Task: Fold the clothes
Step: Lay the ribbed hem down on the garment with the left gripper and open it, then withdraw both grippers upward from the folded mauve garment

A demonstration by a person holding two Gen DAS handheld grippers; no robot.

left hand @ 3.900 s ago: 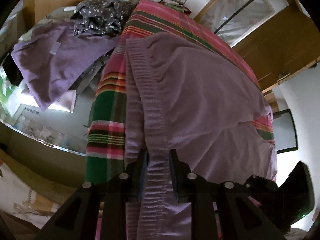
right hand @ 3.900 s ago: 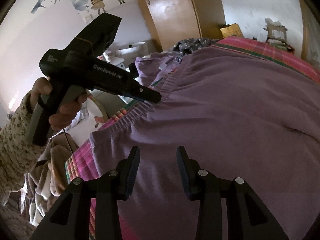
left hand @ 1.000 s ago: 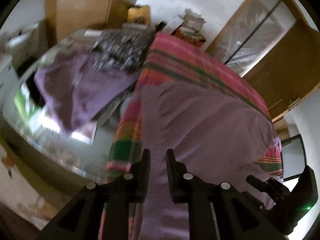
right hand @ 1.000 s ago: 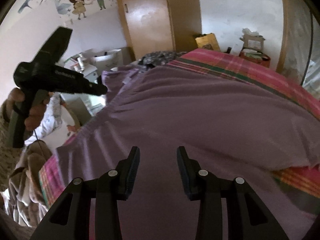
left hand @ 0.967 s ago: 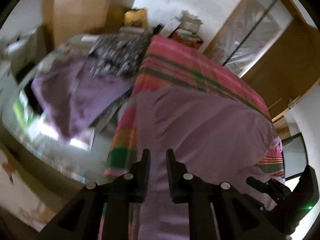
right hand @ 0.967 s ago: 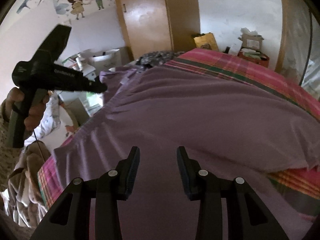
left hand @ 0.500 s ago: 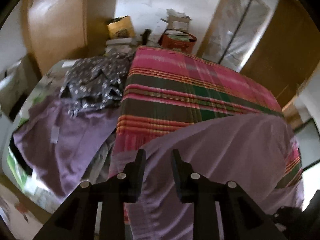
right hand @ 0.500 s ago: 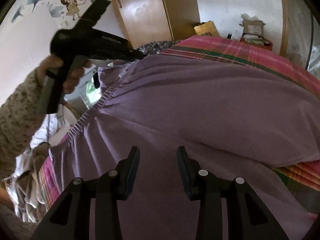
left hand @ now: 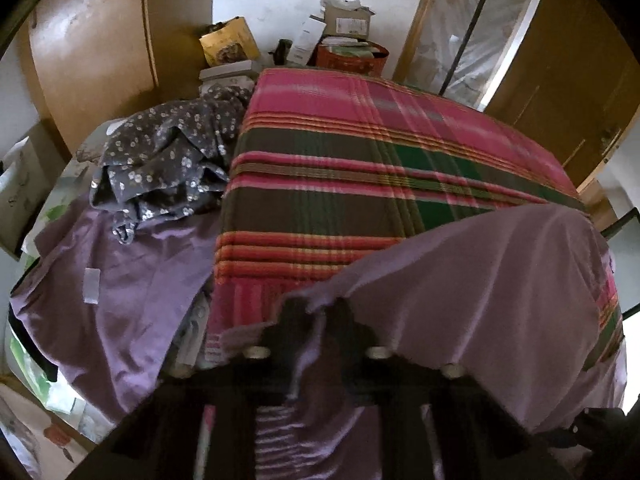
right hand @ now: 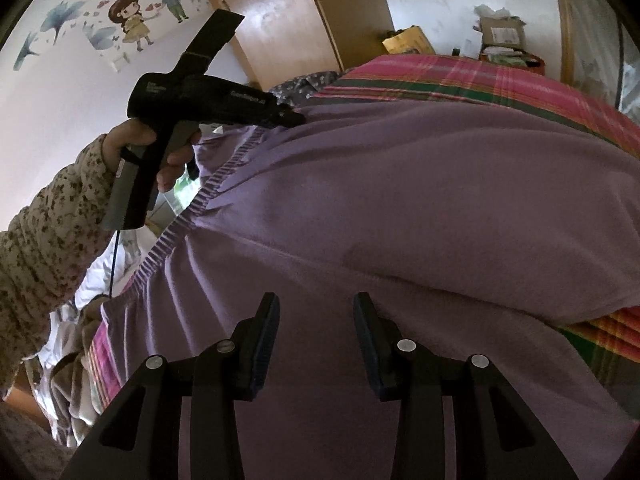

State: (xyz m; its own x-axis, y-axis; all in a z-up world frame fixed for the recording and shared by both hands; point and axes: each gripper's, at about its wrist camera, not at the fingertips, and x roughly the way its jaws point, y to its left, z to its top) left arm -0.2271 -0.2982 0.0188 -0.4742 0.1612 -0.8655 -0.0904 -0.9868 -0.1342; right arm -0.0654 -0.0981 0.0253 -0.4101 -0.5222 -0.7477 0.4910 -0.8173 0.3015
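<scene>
A: Setting: a bedroom; a bed under a plaid blanket (left hand: 360, 152) in pink, green and brown; wooden wardrobe doors (left hand: 92, 52) behind; cartoon wall stickers (right hand: 136, 12) in the right wrist view.

B: Item under work?

A: One lilac garment (right hand: 400, 200), soft knit, with a ribbed gathered waistband (right hand: 192, 208). It lay spread over the near part of the blanket, waistband along the bed's left edge, a far edge draped in a loose curve across the plaid.

B: Progress?

A: Early, by my judgement. No finished fold was visible; the cloth was rumpled, one corner raised. Every fold remained to do.

B: Tools?

A: Left gripper (left hand: 316, 320): jaws closing, a pinch of the lilac fabric at the waistband end between them. That view was dark and blurred, so the grip looked clamped rather than was proved so. A hand (right hand: 160, 148) in a speckled sleeve (right hand: 48, 232) bore it. Right gripper (right hand: 316, 340): jaws apart, nothing between them, over the middle of the garment.

B: Surroundings?

A: Beside the bed's left edge, a second purple garment (left hand: 112, 280) with a white label and a grey floral garment (left hand: 168, 160), both unfolded. Boxes (left hand: 344, 24) by the far wall.
</scene>
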